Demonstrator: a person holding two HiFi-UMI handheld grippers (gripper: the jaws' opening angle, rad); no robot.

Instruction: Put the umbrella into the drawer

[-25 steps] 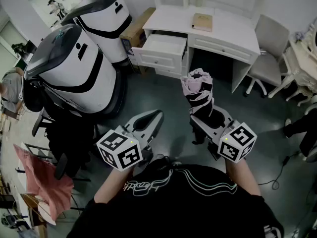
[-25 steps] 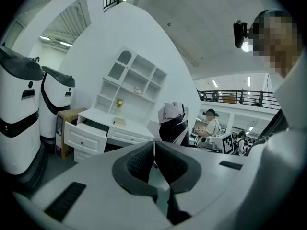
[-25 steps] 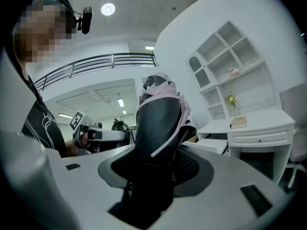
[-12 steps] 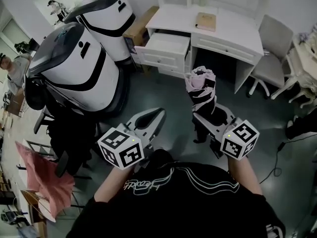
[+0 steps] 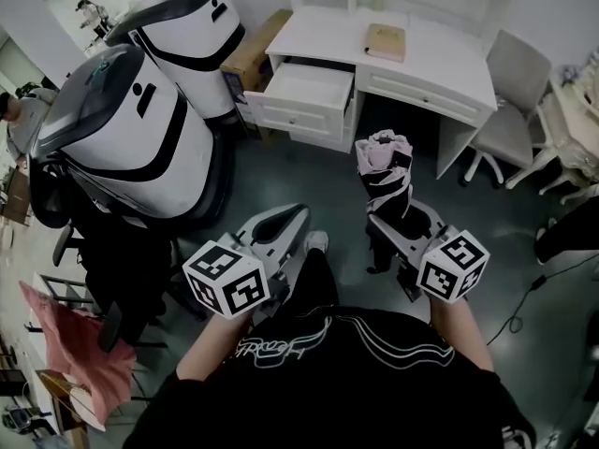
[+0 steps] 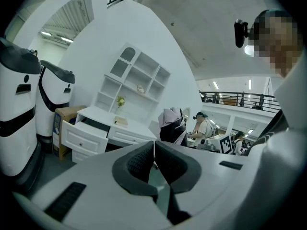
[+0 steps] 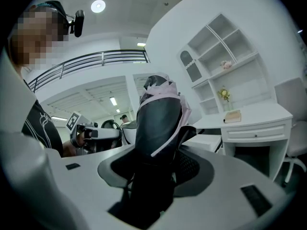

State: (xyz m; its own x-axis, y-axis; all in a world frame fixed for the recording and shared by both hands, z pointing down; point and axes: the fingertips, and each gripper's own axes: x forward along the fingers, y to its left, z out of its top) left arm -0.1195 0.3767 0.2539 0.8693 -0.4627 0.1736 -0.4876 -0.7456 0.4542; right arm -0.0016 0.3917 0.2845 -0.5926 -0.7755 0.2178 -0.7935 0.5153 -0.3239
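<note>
Right gripper (image 5: 401, 221) jaws clenched on the folded umbrella (image 5: 384, 168), upright and well short of the bench's open drawer (image 5: 307, 84); left gripper (image 5: 298, 219) jaws closed, empty; risk: umbrella snagging the drawer front.

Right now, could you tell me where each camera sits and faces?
Head view: on the person's head, facing steeply down at the desk; left tool, right tool, shirt show.
Left gripper view: on the left tool, along its closed jaws toward the open drawer.
Right gripper view: on the right tool, along jaws clamping the umbrella.
Shared: all show desk and umbrella.
</note>
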